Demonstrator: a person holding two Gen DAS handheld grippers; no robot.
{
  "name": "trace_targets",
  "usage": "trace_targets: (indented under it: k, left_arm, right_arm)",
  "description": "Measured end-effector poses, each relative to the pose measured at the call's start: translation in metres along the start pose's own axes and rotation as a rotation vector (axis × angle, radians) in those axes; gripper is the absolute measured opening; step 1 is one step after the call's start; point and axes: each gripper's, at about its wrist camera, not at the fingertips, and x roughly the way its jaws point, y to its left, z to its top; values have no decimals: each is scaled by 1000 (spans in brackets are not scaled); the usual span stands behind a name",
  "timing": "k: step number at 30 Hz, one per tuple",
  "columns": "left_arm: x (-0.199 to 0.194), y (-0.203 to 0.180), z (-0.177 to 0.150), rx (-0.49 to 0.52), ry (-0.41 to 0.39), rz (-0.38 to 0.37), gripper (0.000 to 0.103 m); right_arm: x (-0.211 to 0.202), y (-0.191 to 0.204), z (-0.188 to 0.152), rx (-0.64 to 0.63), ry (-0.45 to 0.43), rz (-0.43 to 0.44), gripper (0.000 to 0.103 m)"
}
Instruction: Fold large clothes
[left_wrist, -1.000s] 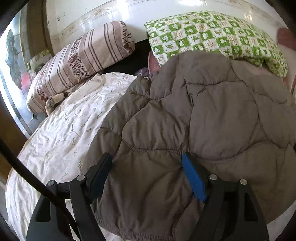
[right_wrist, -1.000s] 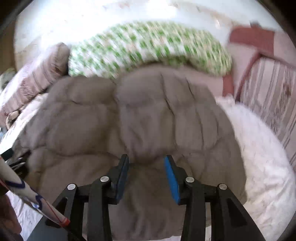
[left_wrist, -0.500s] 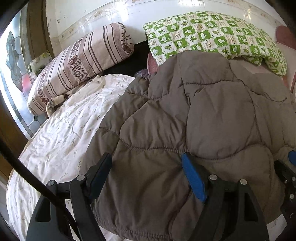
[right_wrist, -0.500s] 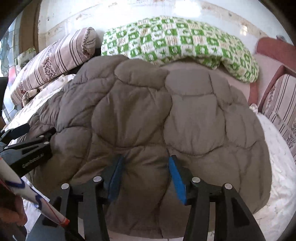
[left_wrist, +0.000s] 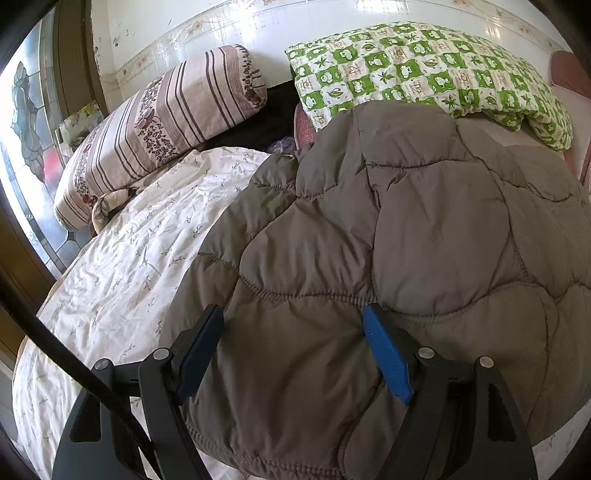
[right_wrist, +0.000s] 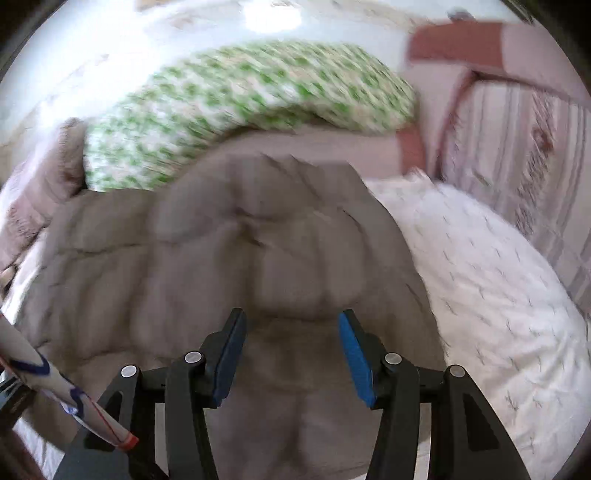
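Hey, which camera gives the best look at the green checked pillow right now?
The left wrist view: the green checked pillow is sharp there, its leaf and flower squares readable, lying behind the brown quilted jacket. The right wrist view shows it too, but smeared by motion blur.

No readable text, label, brand or number anywhere. Some character-like marks printed in the squares of the green checkered pillow (left_wrist: 424, 70), too small to read. Right wrist view blurred, nothing legible there.
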Motion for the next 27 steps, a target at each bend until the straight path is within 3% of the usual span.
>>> trace_targets:
  k: [2,6,11,15,18,22,27]
  left_arm:
    - [0,0,0,0,0,1,79]
    - [0,1,0,-2,2,-1,80]
    - [2,2,1,-10,7,-8,81]
    - [0,9,4,-40,14,-29,81]
    - [2,11,4,-58,26,-40,81]
    - [3,9,3,-45,21,-31,81]
    - [2,15,7,-60,42,-55,81]
  right_arm:
    - [17,-7,-3,27,64,32,58]
    - [20,-7,-4,33,72,36,59]
    - [-1,-10,1,64,7,50,59]
    - [-15,-20,9,75,-43,10,59]
    - [-11,-30,9,101,-25,-1,59]
    - [13,-39,4,138,84,28,59]
    - [6,-40,3,128,75,38,59]
